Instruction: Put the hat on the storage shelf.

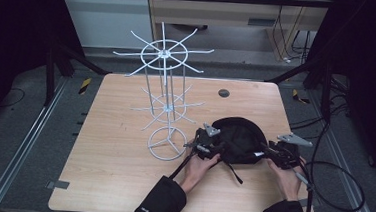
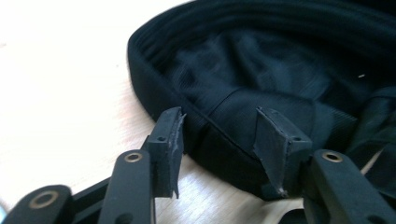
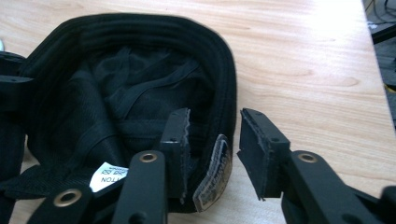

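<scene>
A black fabric hat (image 1: pixel 237 138) lies upside down on the wooden table (image 1: pixel 116 176), its hollow facing up. My left gripper (image 1: pixel 207 146) is at the hat's left side. In the left gripper view it (image 2: pixel 219 116) is open, its jaws standing either side of the hat's (image 2: pixel 261 70) ribbed rim. My right gripper (image 1: pixel 274 151) is at the hat's right side. In the right gripper view it (image 3: pixel 215 116) is open too, one jaw inside the hat (image 3: pixel 126 70) and one outside, with a woven patch (image 3: pixel 215 172) on the rim between them.
A white wire display rack (image 1: pixel 169 99) with two tiers of radiating hooks stands just left of the hat, its ring base (image 1: pixel 167 143) close to my left gripper. A small dark disc (image 1: pixel 223 93) sits at the table's back. Cables (image 1: pixel 343 189) trail off the right edge.
</scene>
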